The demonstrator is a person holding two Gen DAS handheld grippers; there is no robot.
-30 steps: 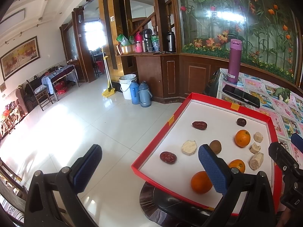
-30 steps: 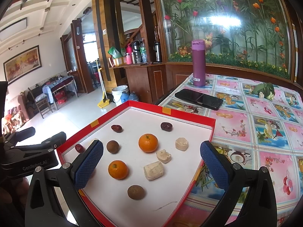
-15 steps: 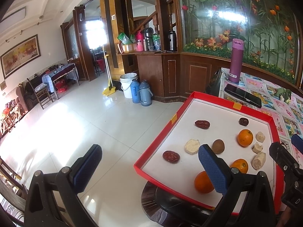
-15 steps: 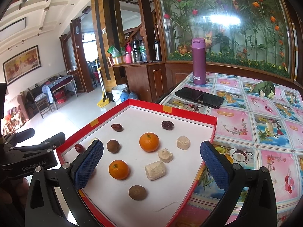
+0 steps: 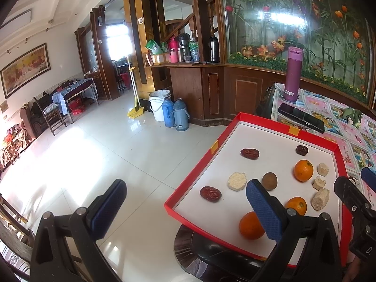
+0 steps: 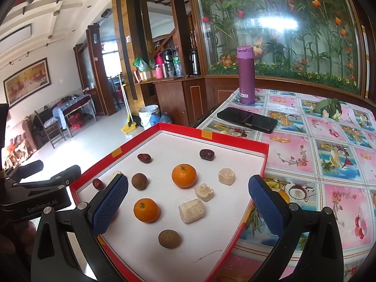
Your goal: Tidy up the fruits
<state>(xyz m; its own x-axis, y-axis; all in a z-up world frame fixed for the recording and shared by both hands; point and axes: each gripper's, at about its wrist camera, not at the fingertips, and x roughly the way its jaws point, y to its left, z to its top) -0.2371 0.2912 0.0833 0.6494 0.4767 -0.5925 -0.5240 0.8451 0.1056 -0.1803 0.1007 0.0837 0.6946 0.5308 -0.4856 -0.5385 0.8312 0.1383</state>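
Note:
A red-rimmed white tray [image 6: 235, 138] [image 5: 188, 183] holds loose fruit: oranges [image 6: 184, 175] [image 6: 146, 210] [image 5: 303, 170], brown round fruits [image 6: 169, 238] [image 6: 139, 181] [image 5: 269, 181], dark red dates [image 6: 206, 154] [image 6: 144, 158] [image 5: 249, 153] [image 5: 210, 193] and pale chunks [image 6: 191, 210] [image 5: 236, 181]. My right gripper [image 6: 188, 209] is open and empty, low over the tray's near end. My left gripper [image 5: 185, 211] is open and empty at the tray's left edge, half over the floor.
The tray overhangs a table with a patterned cloth [image 6: 329, 145]. A black phone [image 6: 246, 119] and a purple bottle [image 6: 246, 75] stand behind the tray. A green leafy item [image 6: 329, 109] lies far right. A dark round stool [image 5: 211, 256] sits under the tray's corner.
Both grippers have drifted slightly; the tray sits a little lower and farther right in the left wrist view. Nothing was gripped or moved.

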